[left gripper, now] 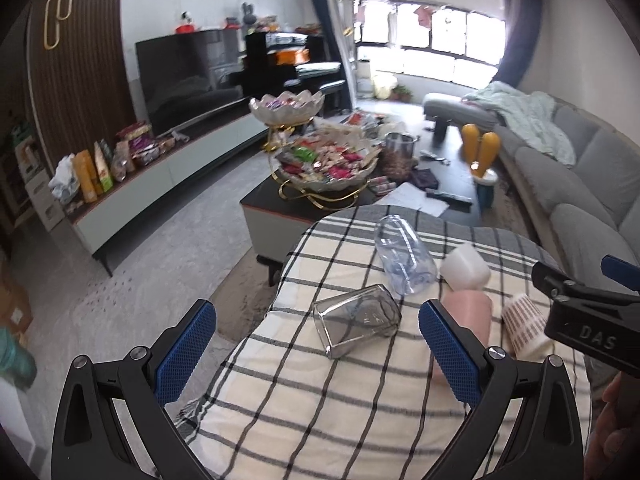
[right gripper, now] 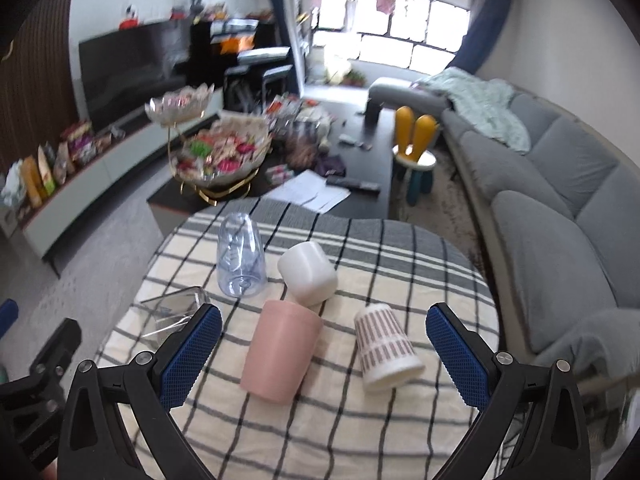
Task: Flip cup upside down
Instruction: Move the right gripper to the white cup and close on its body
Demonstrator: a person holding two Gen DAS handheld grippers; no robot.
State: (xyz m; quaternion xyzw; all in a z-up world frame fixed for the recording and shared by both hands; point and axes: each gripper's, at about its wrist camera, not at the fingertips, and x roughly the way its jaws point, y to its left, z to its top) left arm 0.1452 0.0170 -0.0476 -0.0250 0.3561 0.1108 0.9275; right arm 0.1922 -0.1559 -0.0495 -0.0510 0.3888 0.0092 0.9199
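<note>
I saw five cups lying on their sides on a round table [right gripper: 420, 280] with a striped, checked cloth. My left tongs [left gripper: 318, 350] were wide open and held nothing. My right tongs [right gripper: 324, 350] were wide open too, with nothing between the blue pads.

Between the fingers of my left tongs lay the square glass cup [left gripper: 357, 320], tipped over on the cloth. Past it was the clear plastic cup [left gripper: 404, 256], also on its side. Just beside that was the white cup [left gripper: 466, 270], and it touched the pink cup [left gripper: 468, 320] near my right blue pad.

From my right tongs, the pink cup [right gripper: 282, 350] lay in the middle, with its open end toward me. The cup with the brown pattern [right gripper: 386, 348] lay beside it on the right, a little apart. The white cup [right gripper: 308, 272] rested against the far end of the pink one. The clear plastic cup [right gripper: 240, 258] was to the left of the white one. The glass cup [right gripper: 172, 312] peeked out behind my left pad.

Behind the table was a low dark table [right gripper: 360, 160] full of snacks, and a gray sofa [right gripper: 560, 208] stood on the right
</note>
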